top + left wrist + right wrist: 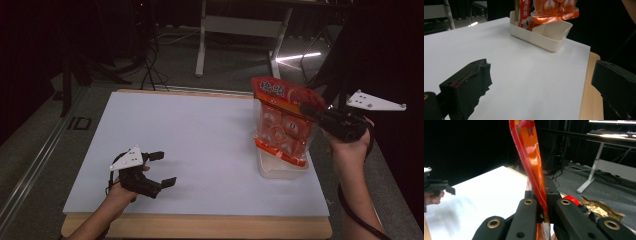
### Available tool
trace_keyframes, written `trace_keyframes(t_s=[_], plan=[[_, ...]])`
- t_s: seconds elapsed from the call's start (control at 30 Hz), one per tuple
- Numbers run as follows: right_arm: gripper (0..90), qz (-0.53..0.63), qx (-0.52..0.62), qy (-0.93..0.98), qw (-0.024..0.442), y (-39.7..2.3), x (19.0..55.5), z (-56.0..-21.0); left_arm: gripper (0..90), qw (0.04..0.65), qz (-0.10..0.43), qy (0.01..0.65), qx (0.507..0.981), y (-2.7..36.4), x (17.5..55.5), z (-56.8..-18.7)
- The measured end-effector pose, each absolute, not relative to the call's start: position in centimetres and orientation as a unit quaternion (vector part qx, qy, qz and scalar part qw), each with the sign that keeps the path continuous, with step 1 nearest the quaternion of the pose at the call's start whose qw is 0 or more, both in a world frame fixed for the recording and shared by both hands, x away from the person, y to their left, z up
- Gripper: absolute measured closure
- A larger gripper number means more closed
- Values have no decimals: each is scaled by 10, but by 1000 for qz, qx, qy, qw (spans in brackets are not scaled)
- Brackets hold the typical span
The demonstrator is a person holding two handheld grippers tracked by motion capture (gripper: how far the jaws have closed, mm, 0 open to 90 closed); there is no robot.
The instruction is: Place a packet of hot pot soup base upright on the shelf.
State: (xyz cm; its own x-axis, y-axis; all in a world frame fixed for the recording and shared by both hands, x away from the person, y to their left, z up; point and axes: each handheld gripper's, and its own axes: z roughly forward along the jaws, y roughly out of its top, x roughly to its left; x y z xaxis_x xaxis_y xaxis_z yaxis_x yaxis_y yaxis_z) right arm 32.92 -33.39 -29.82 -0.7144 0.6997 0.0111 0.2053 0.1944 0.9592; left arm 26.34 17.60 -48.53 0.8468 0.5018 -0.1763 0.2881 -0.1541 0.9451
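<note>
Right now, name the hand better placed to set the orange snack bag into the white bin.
Right. Its claw is already clamped on the orange snack bag, hanging over the white bin. The left claw is open, empty and far across the table.

My left claw [541, 85] stands with its two black jaws wide apart, nothing between them. The jaw at lower left has a ragged, frayed pad edge; the other rises at the lower right corner. Beneath lies the white sheet [524, 75] covering the desk [590, 87], whose bare wooden edge shows at the right. Farther off on the sheet sits a cream plastic tub [541, 38], open-topped. An orange snack bag [555, 10] hangs over it, its lower edge at rim level. A red packet [524, 15] stands upright inside the tub's left end.
</note>
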Motion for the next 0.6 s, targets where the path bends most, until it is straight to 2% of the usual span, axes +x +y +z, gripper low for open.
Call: trace_keyframes(t_s=[0.6], plan=[[900, 531, 343, 747, 207, -344, 348, -334, 16, 596, 79, 266, 753, 176, 265, -495]])
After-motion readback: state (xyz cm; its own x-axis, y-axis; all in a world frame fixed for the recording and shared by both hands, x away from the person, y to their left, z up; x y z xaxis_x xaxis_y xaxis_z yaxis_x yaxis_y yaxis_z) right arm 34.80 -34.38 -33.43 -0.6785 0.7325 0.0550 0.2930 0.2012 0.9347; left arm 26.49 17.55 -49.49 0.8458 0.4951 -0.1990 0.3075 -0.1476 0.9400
